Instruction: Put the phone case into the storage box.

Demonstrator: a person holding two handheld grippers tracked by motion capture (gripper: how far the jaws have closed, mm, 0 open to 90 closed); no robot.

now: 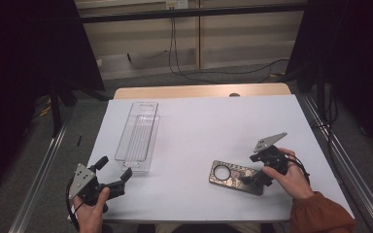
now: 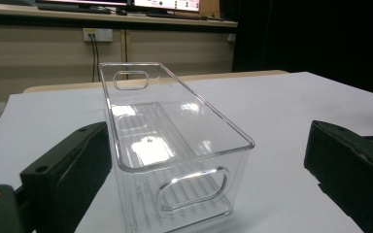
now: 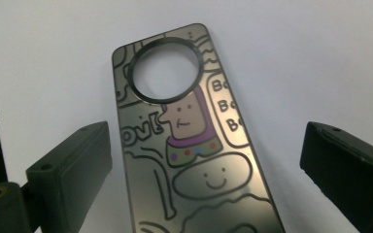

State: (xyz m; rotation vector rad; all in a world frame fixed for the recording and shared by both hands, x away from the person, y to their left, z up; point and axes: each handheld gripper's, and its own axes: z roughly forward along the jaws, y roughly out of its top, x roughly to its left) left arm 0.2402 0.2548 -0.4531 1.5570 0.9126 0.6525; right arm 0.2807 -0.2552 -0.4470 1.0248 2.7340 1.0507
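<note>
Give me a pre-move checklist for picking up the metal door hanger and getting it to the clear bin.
1. Right gripper open: ok, jaws stand wide on either side of the door hanger.
2. Hanger centred between the jaws: ok in the right gripper view.
3. Pads touching the hanger: not ok, both stand apart from its edges.
4. Hanger lies flat on the table: ok, so its thin edge may be hard to pinch.
5. Clear bin upright and empty: ok.
6. Left gripper open, off the bin: ok.
</note>
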